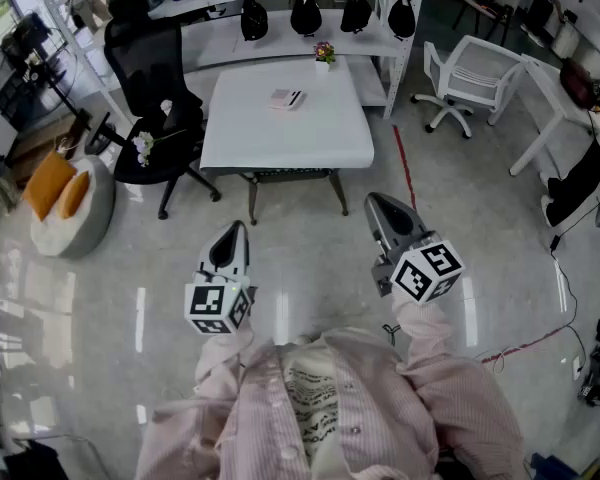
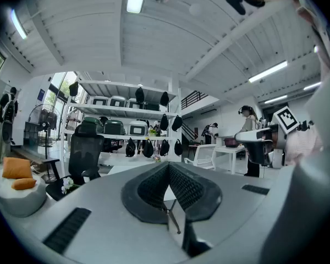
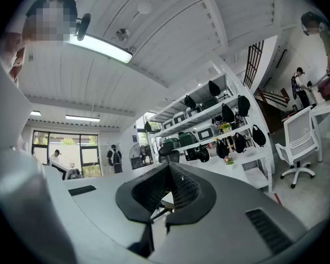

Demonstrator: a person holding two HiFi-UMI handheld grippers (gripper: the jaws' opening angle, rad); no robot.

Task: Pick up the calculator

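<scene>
Office floor, from my head cam: the calculator lies flat on the white tabletop, toward its far side & about mid-width, w/ nothing touching it. A small flower pot stands beyond it at the far edge.

I hold both claws out over the grey floor, well short of the tabletop's near edge. L claw is at lower left of frame. R claw is to its right & a bit nearer the tabletop. Both point toward the tabletop, roughly level.

L claw's own cam shows the jaws pressed together at the tips, nothing betw. them. R claw's cam shows the same: jaws fully closed, empty. Neither claw touches anything.

A black chair stands at the tabletop's left side, touching or just beside it; can't tell which. A white chair sits well apart to the right. Behind the tabletop is a white shelf w/ four black bags hung in a row. At far left a beanbag rests on the floor w/ two orange cushions on it. My pink striped sleeves fill the bottom of frame.
</scene>
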